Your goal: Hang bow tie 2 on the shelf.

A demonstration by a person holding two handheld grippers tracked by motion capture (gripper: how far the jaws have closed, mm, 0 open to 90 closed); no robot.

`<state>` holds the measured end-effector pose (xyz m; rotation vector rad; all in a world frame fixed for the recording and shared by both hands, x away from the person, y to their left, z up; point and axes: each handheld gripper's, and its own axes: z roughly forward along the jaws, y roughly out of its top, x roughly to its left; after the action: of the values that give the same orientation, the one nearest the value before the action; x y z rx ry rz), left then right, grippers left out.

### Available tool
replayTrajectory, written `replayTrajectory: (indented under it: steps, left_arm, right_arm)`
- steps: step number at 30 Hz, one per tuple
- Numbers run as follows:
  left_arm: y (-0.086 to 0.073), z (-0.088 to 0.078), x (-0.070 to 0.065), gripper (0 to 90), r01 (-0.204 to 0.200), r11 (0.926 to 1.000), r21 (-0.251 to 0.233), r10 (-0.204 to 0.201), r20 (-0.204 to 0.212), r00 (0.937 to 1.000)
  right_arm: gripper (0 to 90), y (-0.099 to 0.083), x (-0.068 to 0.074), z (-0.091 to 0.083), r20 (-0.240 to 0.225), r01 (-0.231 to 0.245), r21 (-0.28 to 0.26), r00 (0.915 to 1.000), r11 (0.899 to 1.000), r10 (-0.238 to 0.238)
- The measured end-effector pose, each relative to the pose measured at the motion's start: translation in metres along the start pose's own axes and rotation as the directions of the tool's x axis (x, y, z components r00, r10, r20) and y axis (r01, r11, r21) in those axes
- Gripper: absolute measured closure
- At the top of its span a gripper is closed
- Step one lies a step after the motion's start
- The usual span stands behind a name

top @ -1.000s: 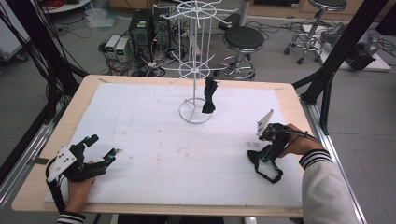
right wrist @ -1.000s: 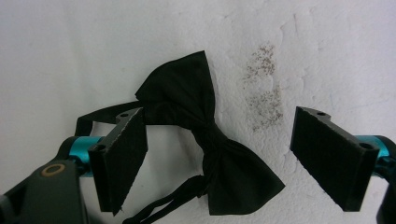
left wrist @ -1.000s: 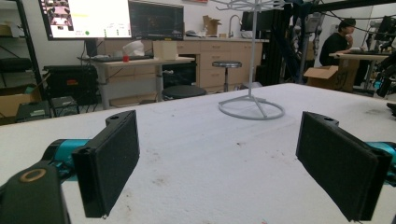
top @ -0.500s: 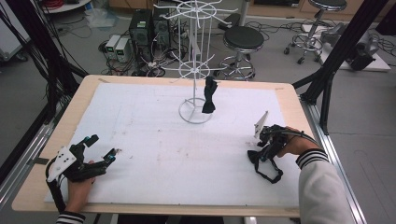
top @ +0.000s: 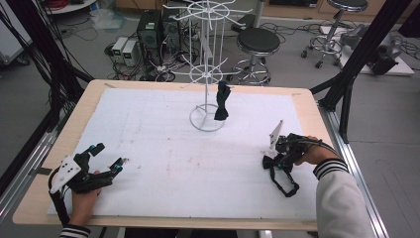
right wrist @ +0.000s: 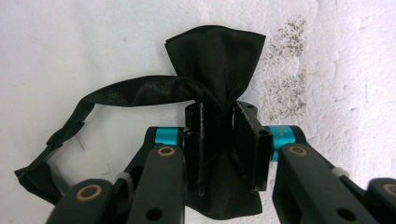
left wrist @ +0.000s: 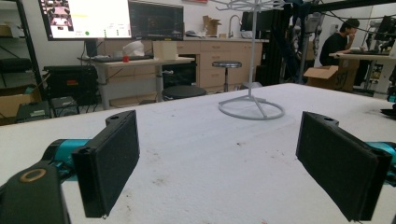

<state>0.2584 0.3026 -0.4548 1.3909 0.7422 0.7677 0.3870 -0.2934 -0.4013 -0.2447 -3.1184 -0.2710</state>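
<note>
Satiny black cloth bow tie (right wrist: 219,70), matt rough white table cover (top: 148,129), white wire rack (top: 207,74).

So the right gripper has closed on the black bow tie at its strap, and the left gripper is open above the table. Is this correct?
Not quite. The right gripper is closed on the black bow tie at its knotted middle, not at its strap, which trails loose to one side; the right gripper view shows this. Its jaws have just been closing. The left gripper is indeed open above the table.
</note>
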Motion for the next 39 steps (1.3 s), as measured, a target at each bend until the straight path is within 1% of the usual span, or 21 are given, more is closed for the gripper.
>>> replayTrajectory:
  steps: [3, 7, 10, 17, 20, 24, 25, 27, 28, 31, 33, 37, 39]
  left_arm:
    - [0.0, 0.0, 0.0, 13.8, 0.0, 1.0, 0.0, 0.0, 0.0, 1.0]
    - [0.0, 0.0, 0.0, 13.8, -0.001, 1.0, 0.0, 0.001, 0.001, 1.0]
    - [0.0, 0.0, 0.0, 13.8, 0.001, 1.0, 0.0, -0.001, 0.0, 1.0]
    - [0.0, 0.0, 0.0, 13.8, 0.001, 1.0, 0.001, -0.001, 0.0, 1.0]
    - [0.0, 0.0, 0.0, 13.8, 0.001, 1.0, 0.0, -0.001, 0.0, 1.0]
    - [0.0, 0.0, 0.0, 13.8, 0.001, 1.0, 0.0, -0.001, 0.0, 1.0]
    - [0.0, 0.0, 0.0, 13.8, 0.001, 1.0, 0.0, -0.001, 0.0, 1.0]
    - [0.0, 0.0, 0.0, 13.8, 0.0, 1.0, 0.0, 0.0, 0.0, 1.0]
    - [0.0, 0.0, 0.0, 13.8, 0.001, 1.0, 0.0, -0.001, 0.001, 1.0]
    - [0.0, 0.0, 0.0, 13.8, 0.0, 1.0, 0.0, 0.0, 0.001, 1.0]
    - [0.0, 0.0, 0.0, 13.8, 0.0, 1.0, 0.0, 0.0, 0.0, 1.0]
    - [0.0, 0.0, 0.0, 13.8, 0.0, 1.0, -0.001, 0.0, 0.0, 1.0]
    - [0.0, 0.0, 0.0, 13.8, 0.0, 1.0, -0.001, 0.0, 0.0, 1.0]
  right_arm:
    - [76.9, 0.001, 0.0, 0.0, 0.003, 0.004, 0.001, 1.0, 1.0, -0.004]
    - [77.3, 0.0, 0.0, -0.001, 0.023, -0.002, -0.001, 0.9997, 1.0, 0.002]
    - [77.3, -0.001, -0.001, -0.002, 0.023, -0.011, 0.003, 0.9997, 1.0, 0.011]
    - [77.3, 0.0, -0.002, -0.006, 0.025, -0.026, -0.046, 0.9993, 0.999, 0.027]
    - [77.3, 0.001, -0.002, -0.01, 0.031, -0.037, -0.081, 0.9987, 0.996, 0.039]
    - [77.2, 0.002, -0.002, -0.016, 0.04, -0.053, -0.137, 0.9975, 0.989, 0.059]
    - [77.2, 0.003, -0.002, -0.018, 0.04, -0.063, -0.16, 0.9967, 0.985, 0.071]
    - [77.2, 0.004, -0.002, -0.021, 0.043, -0.069, -0.195, 0.996, 0.978, 0.079]
    - [77.2, 0.005, -0.001, -0.023, 0.036, -0.075, -0.213, 0.9958, 0.974, 0.084]
    - [77.1, 0.007, -0.001, -0.028, 0.038, -0.079, -0.268, 0.9949, 0.96, 0.093]
    - [77.1, 0.009, -0.001, -0.032, 0.037, -0.089, -0.31, 0.9938, 0.947, 0.105]
    - [77.1, 0.012, -0.001, -0.039, 0.048, -0.095, -0.389, 0.9912, 0.916, 0.123]
    - [77.0, 0.014, -0.001, -0.042, 0.057, -0.09, -0.43, 0.9903, 0.898, 0.127]
